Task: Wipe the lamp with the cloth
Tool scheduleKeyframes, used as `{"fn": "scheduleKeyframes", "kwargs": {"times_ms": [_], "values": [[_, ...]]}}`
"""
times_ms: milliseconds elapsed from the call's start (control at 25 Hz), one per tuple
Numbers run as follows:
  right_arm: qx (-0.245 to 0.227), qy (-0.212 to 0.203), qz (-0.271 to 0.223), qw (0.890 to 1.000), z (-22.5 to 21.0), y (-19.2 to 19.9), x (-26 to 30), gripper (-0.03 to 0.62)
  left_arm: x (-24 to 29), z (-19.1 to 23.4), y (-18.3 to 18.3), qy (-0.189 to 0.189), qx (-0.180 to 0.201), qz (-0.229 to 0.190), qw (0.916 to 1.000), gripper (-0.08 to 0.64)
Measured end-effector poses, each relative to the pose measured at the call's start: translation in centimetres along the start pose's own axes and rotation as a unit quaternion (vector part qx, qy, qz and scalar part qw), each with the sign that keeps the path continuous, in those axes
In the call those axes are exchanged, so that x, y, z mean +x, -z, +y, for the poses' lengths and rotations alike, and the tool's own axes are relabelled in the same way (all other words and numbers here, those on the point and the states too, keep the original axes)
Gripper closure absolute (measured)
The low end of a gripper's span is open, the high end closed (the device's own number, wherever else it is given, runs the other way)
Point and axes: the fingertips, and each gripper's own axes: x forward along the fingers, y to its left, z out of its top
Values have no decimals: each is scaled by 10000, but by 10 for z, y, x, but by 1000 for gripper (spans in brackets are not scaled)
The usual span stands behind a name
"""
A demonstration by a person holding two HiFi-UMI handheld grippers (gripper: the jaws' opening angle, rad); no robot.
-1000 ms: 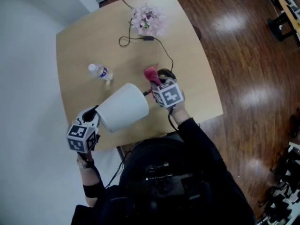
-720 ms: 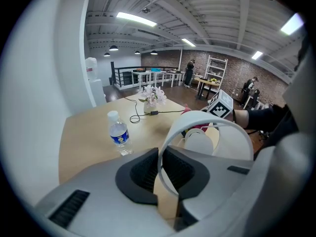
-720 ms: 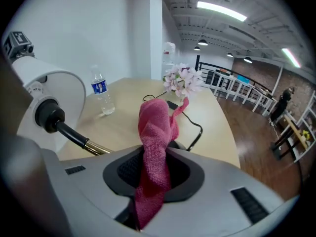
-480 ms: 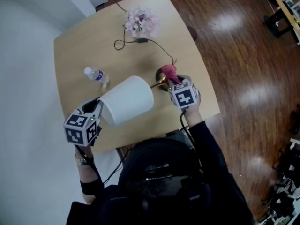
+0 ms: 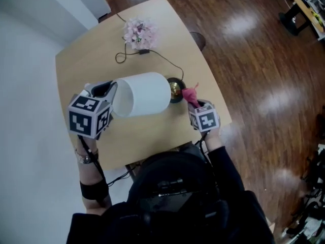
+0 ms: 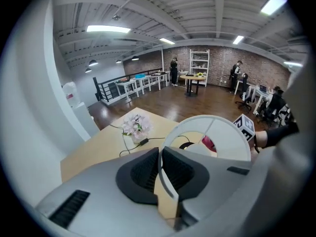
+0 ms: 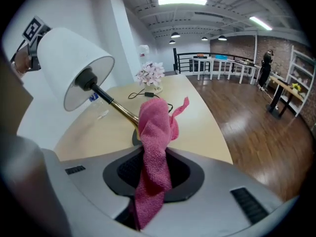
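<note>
The left tool [image 6: 160,167], closed on the rim of the lampshade [image 5: 144,93], has lifted and swung it. The right tool [image 7: 153,174], clamping the pink cloth [image 7: 154,147], has followed to just beside the lamp base [image 5: 175,89], so wiping there probably comes next. From above, the shade hides the stem, and I cannot tell whether the cloth touches the base.

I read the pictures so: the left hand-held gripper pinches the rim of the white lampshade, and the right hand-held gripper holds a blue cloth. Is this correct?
Not quite: the cloth is pink, not blue, as the right gripper view shows. The rest stands: the left hand-held gripper pinches the rim of the white lampshade, and the right hand-held gripper holds the cloth.
</note>
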Motion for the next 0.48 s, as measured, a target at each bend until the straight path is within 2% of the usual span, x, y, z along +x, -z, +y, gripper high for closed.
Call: {"fn": "scheduleKeyframes", "kwargs": {"times_ms": [320,480], "values": [[203,-24,73,9998,-24,27,-10,506,37,-56,-91,342,560,-328,9973,528],[230,-175,86,9995,-29,32,-13,506,60,-82,-120,445,775,-374,9953,528]]}}
